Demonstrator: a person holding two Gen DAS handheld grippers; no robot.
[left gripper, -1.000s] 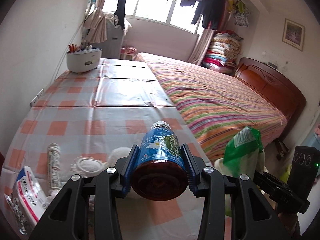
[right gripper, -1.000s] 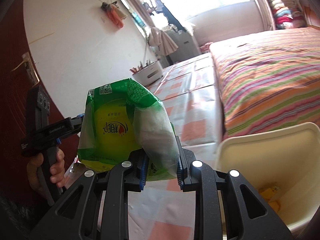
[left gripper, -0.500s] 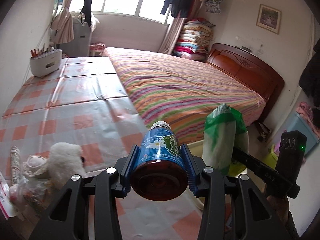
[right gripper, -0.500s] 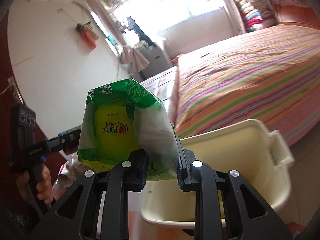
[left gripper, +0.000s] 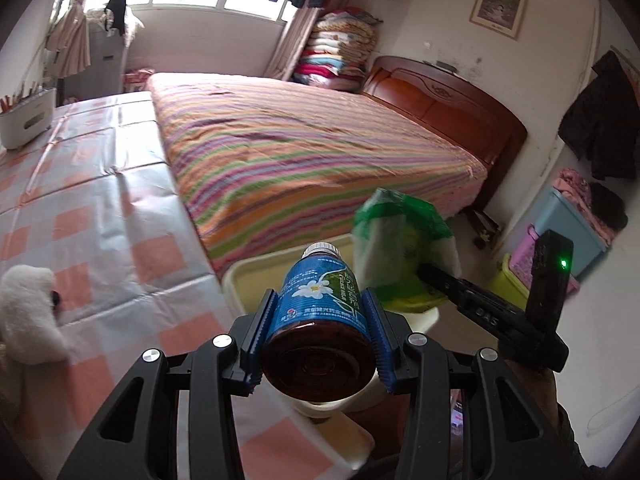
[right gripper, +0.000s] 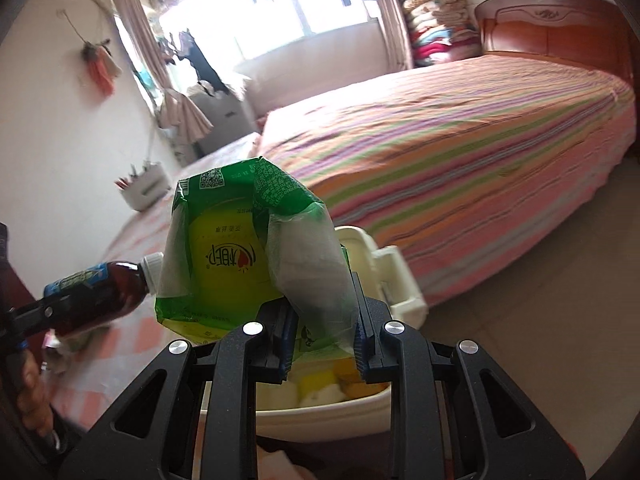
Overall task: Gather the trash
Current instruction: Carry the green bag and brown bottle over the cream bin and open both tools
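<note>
Left claw point(left gripper: 318, 330) clenched on blue-label bottle point(left gripper: 320, 300), lower centre of frame, cap pointing at cream bin point(left gripper: 240, 280) so it can drop in. Right claw point(right gripper: 322, 330) grasping green bag point(right gripper: 248, 252) mid-frame, hanging right above the bin point(right gripper: 400, 280), which already holds scraps. Plush toy point(left gripper: 28, 312) sits at left edge on checked surface point(left gripper: 100, 220). Release not yet done.

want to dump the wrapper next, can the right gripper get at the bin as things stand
Probably yes. The right gripper, shut on the green wrapper, hangs right over the cream bin, whose open top shows nothing covering it. The bottle in the left gripper sits off to the side.
</note>
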